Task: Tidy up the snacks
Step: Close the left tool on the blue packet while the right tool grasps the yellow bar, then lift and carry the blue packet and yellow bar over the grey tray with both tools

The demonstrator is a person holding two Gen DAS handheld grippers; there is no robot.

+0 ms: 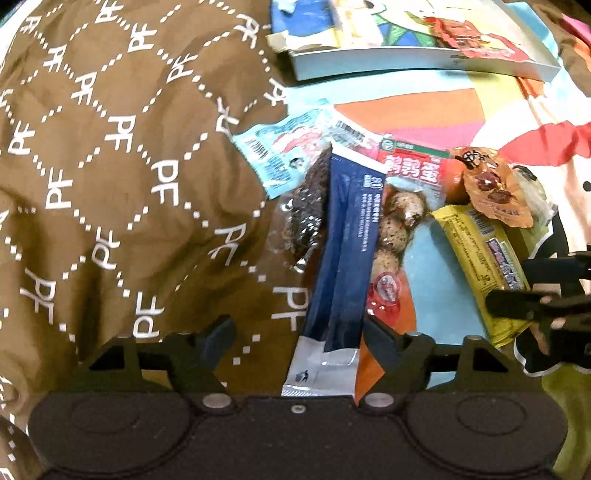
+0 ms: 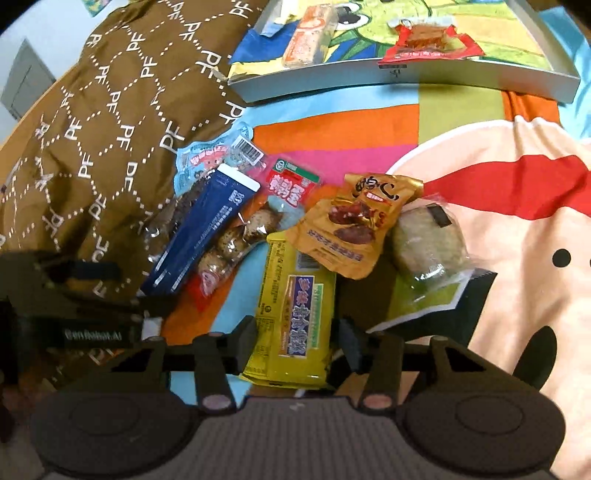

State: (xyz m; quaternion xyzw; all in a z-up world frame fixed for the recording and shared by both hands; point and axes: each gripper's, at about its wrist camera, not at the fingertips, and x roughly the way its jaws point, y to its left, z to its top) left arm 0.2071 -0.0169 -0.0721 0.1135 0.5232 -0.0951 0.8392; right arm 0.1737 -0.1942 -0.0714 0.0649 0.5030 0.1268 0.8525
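Note:
A pile of snack packets lies on a colourful blanket. My left gripper [image 1: 301, 332] is open around the near end of a long dark-blue packet [image 1: 347, 240]. Its right finger touches the packet and its left finger stands well clear. My right gripper [image 2: 297, 332] is shut on a yellow packet [image 2: 291, 295], with a pad against each long edge. In the left wrist view the right gripper [image 1: 535, 288] shows at the far right on that yellow packet [image 1: 476, 251]. Beside them lie a red-and-green egg pack [image 2: 291, 181] and an orange-brown pouch [image 2: 354, 225].
A white tray [image 2: 369, 74] at the back holds an orange bar [image 2: 306, 33] and a red packet [image 2: 428, 37]. Brown quilted cloth [image 1: 110, 166] printed with letters bulges on the left. A light-blue packet [image 1: 280, 147] and a clear-wrapped pale cake [image 2: 424, 243] flank the pile.

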